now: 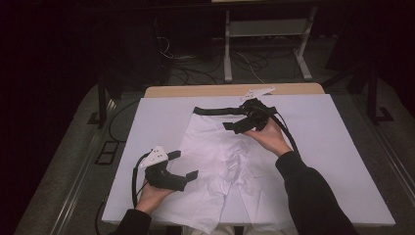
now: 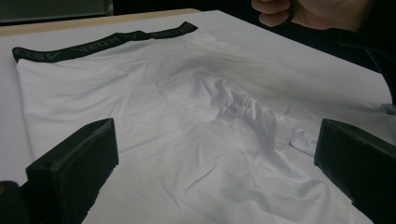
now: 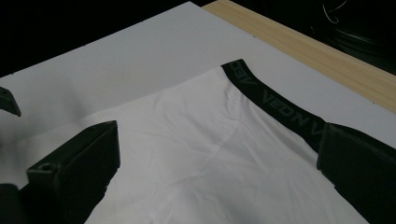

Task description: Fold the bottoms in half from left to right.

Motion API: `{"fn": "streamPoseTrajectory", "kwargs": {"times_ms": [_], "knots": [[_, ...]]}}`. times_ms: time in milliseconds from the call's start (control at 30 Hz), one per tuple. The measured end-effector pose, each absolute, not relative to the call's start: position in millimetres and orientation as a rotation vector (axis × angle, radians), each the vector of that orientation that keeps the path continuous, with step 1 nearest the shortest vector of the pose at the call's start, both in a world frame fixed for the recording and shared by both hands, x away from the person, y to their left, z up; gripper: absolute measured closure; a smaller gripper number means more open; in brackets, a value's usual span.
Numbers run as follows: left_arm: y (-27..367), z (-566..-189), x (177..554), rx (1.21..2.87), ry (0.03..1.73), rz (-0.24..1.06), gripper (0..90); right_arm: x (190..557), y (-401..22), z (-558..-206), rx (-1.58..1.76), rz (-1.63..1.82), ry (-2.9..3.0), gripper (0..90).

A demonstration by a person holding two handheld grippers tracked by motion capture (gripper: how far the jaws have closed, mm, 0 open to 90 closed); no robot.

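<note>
Both grippers, left [image 1: 182,166] and right [image 1: 240,119], are held wide open over the white fabric boxer shorts [image 1: 220,161], spread flat on the white board [image 1: 147,122].
Soft, limp cloth is expected; the firmer black elastic waistband [image 1: 218,110] is judged the best hold.

Dim room, light falling mostly on the table [image 1: 342,161] with its white top and pale wooden far edge [image 1: 195,91]. Beyond that edge, a white metal stand [image 1: 266,39] on grey floor [image 1: 58,166], cables [image 1: 195,68] tangled beside it. Black frame legs [image 1: 102,105] flank the table.
</note>
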State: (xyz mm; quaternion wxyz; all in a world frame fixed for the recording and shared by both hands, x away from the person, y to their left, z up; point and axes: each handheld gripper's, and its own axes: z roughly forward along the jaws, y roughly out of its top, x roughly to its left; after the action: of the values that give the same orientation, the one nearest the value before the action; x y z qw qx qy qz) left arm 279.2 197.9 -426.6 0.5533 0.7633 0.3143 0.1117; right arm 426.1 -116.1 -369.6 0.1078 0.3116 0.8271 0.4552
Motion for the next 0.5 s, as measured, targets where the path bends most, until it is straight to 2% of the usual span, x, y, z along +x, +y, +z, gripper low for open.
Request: {"fn": "streamPoseTrajectory", "kwargs": {"times_ms": [500], "knots": [[199, -426, 279, 1.804, 0.739, 0.266, 0.0, 440, -88, -370, 0.893, 1.328, 2.464, 0.0]]}}
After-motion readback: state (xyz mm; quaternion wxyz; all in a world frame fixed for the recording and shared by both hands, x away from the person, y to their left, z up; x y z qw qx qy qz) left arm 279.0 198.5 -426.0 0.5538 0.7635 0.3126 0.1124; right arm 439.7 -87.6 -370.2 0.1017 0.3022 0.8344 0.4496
